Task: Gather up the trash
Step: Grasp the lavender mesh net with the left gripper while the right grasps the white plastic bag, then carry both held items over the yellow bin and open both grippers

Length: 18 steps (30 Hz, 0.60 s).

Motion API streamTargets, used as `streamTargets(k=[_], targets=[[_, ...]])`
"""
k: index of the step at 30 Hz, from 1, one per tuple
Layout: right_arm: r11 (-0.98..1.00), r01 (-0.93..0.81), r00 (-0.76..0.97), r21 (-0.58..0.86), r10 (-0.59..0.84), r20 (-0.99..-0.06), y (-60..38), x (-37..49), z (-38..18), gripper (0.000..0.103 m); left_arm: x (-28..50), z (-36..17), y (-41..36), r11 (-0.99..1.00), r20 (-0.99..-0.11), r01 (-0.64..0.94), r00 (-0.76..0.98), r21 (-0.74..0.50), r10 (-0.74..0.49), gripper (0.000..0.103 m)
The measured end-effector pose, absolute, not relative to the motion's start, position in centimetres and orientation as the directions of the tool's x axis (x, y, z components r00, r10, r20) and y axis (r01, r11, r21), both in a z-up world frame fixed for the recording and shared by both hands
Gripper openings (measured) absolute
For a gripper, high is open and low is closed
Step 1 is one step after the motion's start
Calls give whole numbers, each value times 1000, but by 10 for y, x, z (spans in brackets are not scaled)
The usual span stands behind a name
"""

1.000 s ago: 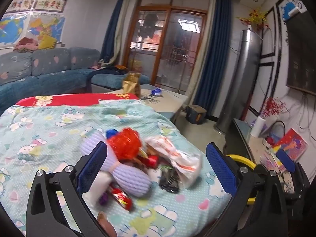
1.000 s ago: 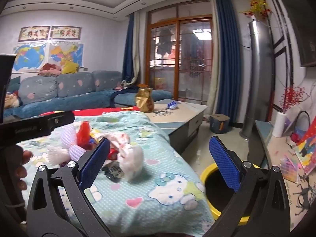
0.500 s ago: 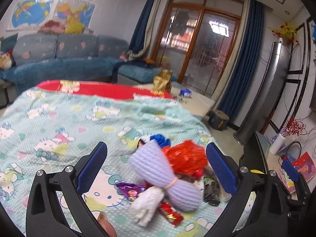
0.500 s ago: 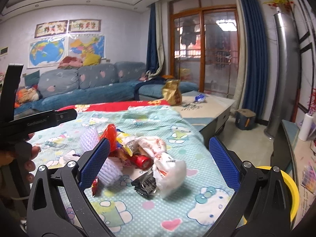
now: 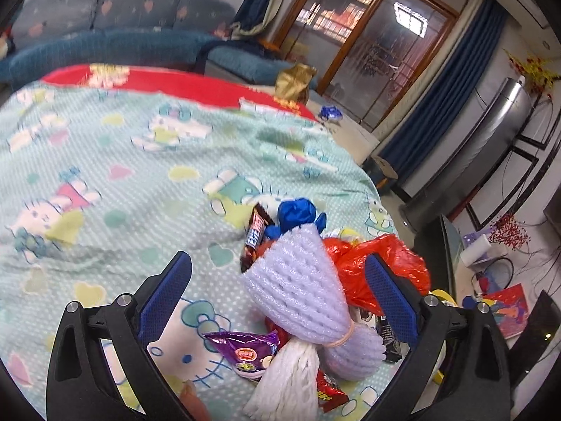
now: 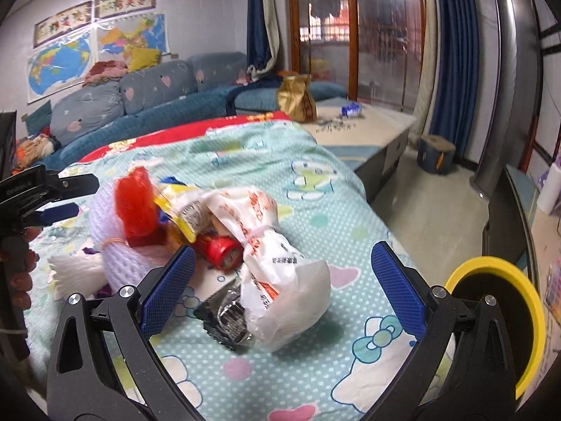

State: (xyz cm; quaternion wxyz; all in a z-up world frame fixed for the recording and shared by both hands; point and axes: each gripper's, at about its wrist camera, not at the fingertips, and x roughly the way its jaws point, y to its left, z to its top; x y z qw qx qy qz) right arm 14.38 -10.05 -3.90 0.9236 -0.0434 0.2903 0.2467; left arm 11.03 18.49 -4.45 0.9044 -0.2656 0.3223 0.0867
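Observation:
A pile of trash lies on the cartoon-print bedspread (image 5: 105, 161). In the left wrist view I see a lilac foam net sleeve (image 5: 301, 280), a red plastic bag (image 5: 371, 263), a purple snack packet (image 5: 245, 351), a chocolate bar wrapper (image 5: 256, 235) and a blue wrapper (image 5: 298, 210). My left gripper (image 5: 278, 291) is open over the foam sleeve. In the right wrist view a white plastic bag (image 6: 277, 256), a black wrapper (image 6: 228, 315) and a red packet (image 6: 219, 249) lie between the jaws of my open right gripper (image 6: 280, 287). A yellow-rimmed bin (image 6: 498, 315) stands on the floor to the right.
A coffee table (image 6: 368, 126) with a gold bag (image 6: 294, 98) stands beyond the bed. A blue sofa (image 6: 140, 98) runs along the back wall. A small stool (image 6: 434, 154) and a tall silver unit (image 6: 508, 87) stand on the floor at right.
Both grippers have moved closer to the trash pile and tilted down. The left one now has the foam sleeve between its jaws; the right one frames the white bag. Both stayed open.

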Motion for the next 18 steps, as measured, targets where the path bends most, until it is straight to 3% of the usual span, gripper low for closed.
streamTargets(k=[3, 5, 7, 11, 13, 18], targets=[[874, -478, 687, 88, 434, -582, -101, 152, -46, 92, 116, -53, 184, 829, -642, -318, 765, -460, -62, 80], [871, -479, 668, 109, 442, -598, -102, 156, -49, 86, 118, -58, 183, 815, -648, -316, 756, -485, -92, 65], [863, -487, 643, 133, 457, -614, -101, 159, -52, 75, 117, -59, 180, 815, -648, -312, 755, -488, -99, 56], [850, -503, 610, 157, 478, -632, -99, 162, -57, 41, 112, -56, 175, 813, -636, -296, 763, -501, -114, 40], [842, -508, 601, 181, 497, -627, -102, 160, -57, 34, 108, -51, 172, 818, -625, -290, 773, -497, -106, 37], [844, -491, 622, 215, 512, -592, -115, 154, -50, 32, 96, -28, 163, 840, -586, -268, 807, -472, -72, 33]])
